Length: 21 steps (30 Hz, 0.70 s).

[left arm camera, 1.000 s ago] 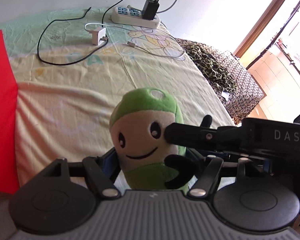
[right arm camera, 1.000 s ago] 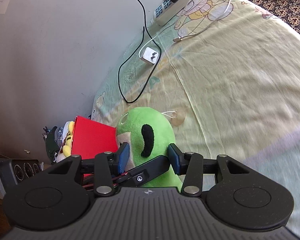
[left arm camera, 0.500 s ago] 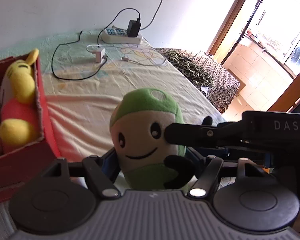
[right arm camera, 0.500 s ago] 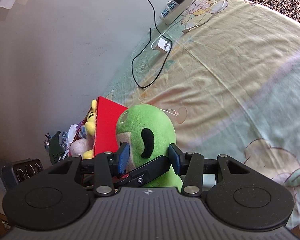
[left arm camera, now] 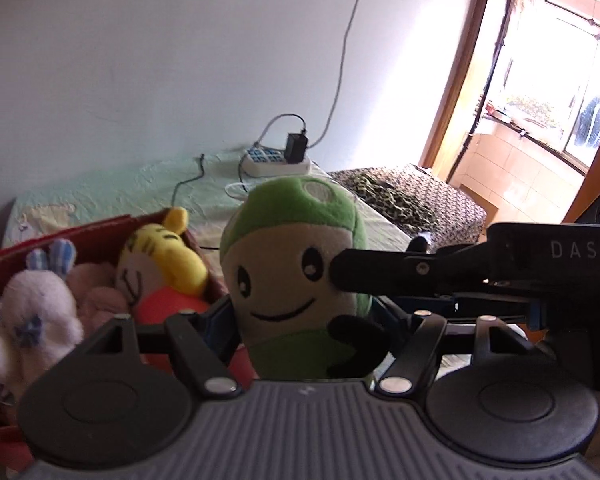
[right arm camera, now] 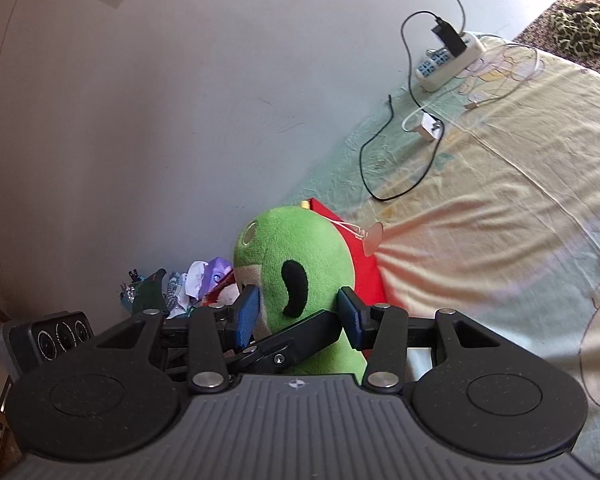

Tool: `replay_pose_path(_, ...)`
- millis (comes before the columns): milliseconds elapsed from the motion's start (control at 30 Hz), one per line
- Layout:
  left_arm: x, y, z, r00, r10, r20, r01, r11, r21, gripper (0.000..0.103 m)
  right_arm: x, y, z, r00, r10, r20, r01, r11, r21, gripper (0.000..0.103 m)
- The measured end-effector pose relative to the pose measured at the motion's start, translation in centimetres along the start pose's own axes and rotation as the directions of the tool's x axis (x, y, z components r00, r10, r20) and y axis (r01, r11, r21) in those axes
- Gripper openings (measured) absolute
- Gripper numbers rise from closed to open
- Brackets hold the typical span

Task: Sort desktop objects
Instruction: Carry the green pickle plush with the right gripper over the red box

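Left wrist view: my left gripper (left arm camera: 300, 320) and right gripper (right arm camera: 298, 312) fingers both clamp the green smiling plush toy (left arm camera: 296, 276) at frame centre, steadying it beside the red toy box (left arm camera: 100, 232) at left, probably for dropping in.

Green plush (left arm camera: 296, 276) lifted off bedsheet (right arm camera: 500, 208), carried toward red box (left arm camera: 100, 232); now just beside box, level w/ its rim. Yellow tiger plush (left arm camera: 160, 256) & white bunny (left arm camera: 40, 308) inside box come into view.
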<state>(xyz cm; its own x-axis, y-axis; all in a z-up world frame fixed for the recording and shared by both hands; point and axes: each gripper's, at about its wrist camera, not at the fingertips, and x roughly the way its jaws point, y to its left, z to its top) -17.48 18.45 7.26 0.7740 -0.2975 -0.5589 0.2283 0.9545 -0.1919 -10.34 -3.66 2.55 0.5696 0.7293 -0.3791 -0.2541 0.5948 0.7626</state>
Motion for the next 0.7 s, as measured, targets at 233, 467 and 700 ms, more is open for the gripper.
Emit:
replay_pose_path(233, -1.3, 6.4, 0.5, 0.992, 0.118, 0.044, -0.112, 0.987, -0.112, 0.072, 5.7, 4.2, 0.9, 0.989, 0.136, -0.05, -0.14, 0.987, -0.076, 0.048)
replay_pose_path(467, 0.2, 10.7, -0.1, 0.987, 0.159, 0.01, -0.154, 0.971, -0.183, 0.073, 12.0, 6.5, 1.2, 0.978, 0.173, -0.113, -0.19, 0.97, -0.152, 0.048)
replay_pose_path(700, 2.4, 12.7, -0.4, 0.99, 0.135, -0.038, -0.14, 0.968, -0.206, 0.073, 16.1, 5.6, 1.6, 0.977, 0.146, -0.158, -0.168, 0.976, -0.138, 0.048)
